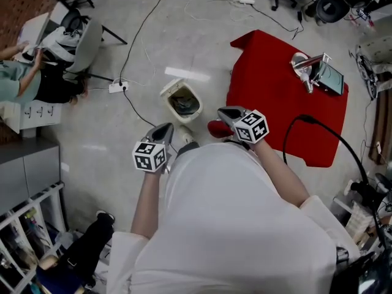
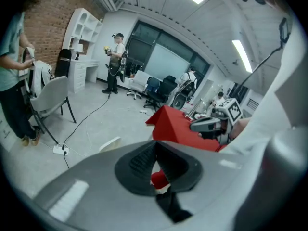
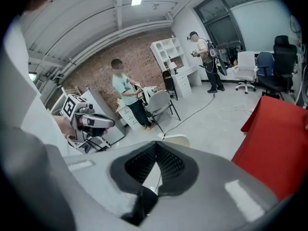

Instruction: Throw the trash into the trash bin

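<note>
In the head view a small white trash bin [image 1: 182, 100] stands on the grey floor with dark rubbish inside. My left gripper [image 1: 164, 129] hovers just below and left of the bin, its jaws closed with nothing between them. My right gripper [image 1: 225, 112] hangs to the bin's right, also shut and empty. In the left gripper view the pads meet at the left gripper's tip [image 2: 155, 146], and the bin's white rim [image 2: 109, 143] peeks over the jaws. In the right gripper view the right gripper [image 3: 156, 146] is shut, with the bin [image 3: 176, 139] just beyond it.
A red-covered table [image 1: 269, 90] stands to the right, with a metal device [image 1: 315, 72] on it. A small red object [image 1: 217, 128] lies on the floor by the table. Cables and a power strip [image 1: 117, 87] run across the floor. A chair [image 1: 86, 41] and a seated person [image 1: 18, 78] are at the far left.
</note>
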